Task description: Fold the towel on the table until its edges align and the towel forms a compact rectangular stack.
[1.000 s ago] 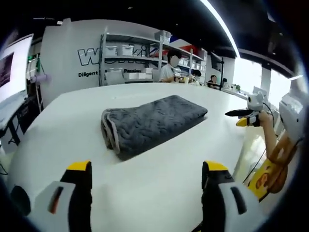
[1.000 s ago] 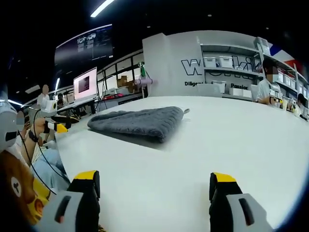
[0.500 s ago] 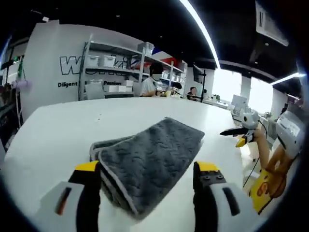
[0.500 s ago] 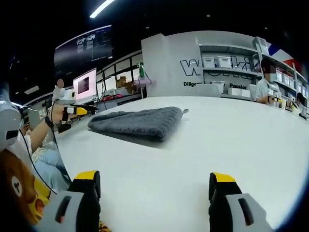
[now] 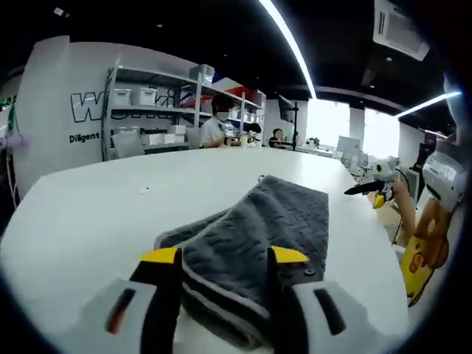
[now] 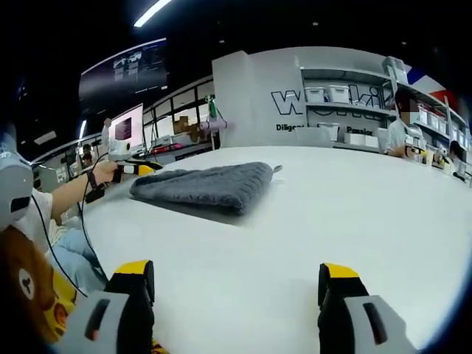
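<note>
While the folded grey towel [image 5: 254, 243] lies on the white surface [image 5: 103, 214], the left tongs [image 5: 221, 259] sit right at its near end, yellow tips on either side of the thick folded edge, jaws narrowed around it; can't tell if they actually press the cloth or just straddle it. Towel has a pale binding along its edge, quilted texture, and runs away from the left gripper view toward the far right. Right tongs [image 6: 236, 274] are spread wide, nothing between the tips, low over bare surface [image 6: 346, 221], well apart from the towel [image 6: 206, 188], which lies farther back and left in the right gripper view as a flat, long bundle. At the towel's left end in that view the left tongs [image 6: 136, 169] come in, held by a hand [image 6: 103, 173]. In the left gripper view the right tongs [image 5: 372, 193] show at the right edge, off the surface's side. Shelving with white boxes [image 5: 147, 110] stands against the back wall; seated people behind it. Monitor [image 6: 127, 127] on a desk at left in the right gripper view.
</note>
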{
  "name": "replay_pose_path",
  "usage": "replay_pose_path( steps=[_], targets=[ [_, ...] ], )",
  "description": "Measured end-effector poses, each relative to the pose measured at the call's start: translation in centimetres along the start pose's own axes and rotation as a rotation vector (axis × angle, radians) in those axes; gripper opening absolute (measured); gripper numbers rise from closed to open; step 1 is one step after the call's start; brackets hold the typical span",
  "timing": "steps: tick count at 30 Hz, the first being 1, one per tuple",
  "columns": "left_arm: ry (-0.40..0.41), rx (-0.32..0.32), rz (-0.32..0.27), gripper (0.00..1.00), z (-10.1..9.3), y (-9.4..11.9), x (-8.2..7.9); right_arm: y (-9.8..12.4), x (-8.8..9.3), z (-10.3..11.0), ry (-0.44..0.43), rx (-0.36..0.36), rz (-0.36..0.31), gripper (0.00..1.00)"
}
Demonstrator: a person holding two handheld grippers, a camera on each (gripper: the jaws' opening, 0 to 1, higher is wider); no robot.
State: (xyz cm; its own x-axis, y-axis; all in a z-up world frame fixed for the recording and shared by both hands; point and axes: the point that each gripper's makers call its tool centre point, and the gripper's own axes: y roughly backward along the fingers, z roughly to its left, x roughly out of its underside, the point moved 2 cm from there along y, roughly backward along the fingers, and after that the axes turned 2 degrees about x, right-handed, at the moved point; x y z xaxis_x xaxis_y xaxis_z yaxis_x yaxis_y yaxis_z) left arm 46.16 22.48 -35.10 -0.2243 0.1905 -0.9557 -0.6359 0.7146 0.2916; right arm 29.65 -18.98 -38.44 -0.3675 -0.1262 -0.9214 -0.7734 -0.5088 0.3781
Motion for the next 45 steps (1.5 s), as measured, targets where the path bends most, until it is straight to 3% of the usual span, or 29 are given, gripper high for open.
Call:
replay_pose_path(
  steps=[5, 11, 19, 24, 28, 31, 35, 37, 45],
  targets=[
    [0.016, -0.014, 0.034, 0.35, 1.3, -0.4, 0.6, 0.0, 0.0, 0.1, 0.002, 0.0, 0.003, 0.96],
    [0.051, -0.028, 0.036, 0.26, 2.0, -0.4, 0.8, 0.0, 0.0, 0.2, 0.001, 0.001, 0.005, 0.95],
    [0.04, -0.05, 0.107, 0.26, 2.5, -1.1, 1.8, -0.1, 0.1, 0.5, 0.004, -0.007, 0.008, 0.95],
    [0.021, -0.047, 0.13, 0.2, 2.3, -1.4, 2.2, -0.1, 0.1, 0.4, 0.003, -0.004, 0.008, 0.94],
    [0.023, -0.044, 0.11, 0.11, 2.3, -1.3, 1.8, 0.0, 0.1, 0.4, 0.003, -0.005, 0.008, 0.94],
    [0.023, -0.049, 0.108, 0.1, 2.3, -1.1, 1.5, 0.0, 0.2, 0.4, 0.002, -0.004, 0.008, 0.93],
    [0.027, -0.077, 0.044, 0.09, 2.8, -0.2, 0.0, 0.0, 0.3, 0.3, -0.001, -0.004, 0.008, 0.93],
    [0.027, -0.102, 0.042, 0.09, 3.2, 0.3, -0.3, 0.1, 0.3, 0.3, -0.001, -0.004, 0.007, 0.93],
    [0.004, -0.16, 0.135, 0.11, 3.6, -0.1, 1.7, -0.1, 0.3, 0.4, -0.003, -0.006, 0.004, 0.92]
  ],
)
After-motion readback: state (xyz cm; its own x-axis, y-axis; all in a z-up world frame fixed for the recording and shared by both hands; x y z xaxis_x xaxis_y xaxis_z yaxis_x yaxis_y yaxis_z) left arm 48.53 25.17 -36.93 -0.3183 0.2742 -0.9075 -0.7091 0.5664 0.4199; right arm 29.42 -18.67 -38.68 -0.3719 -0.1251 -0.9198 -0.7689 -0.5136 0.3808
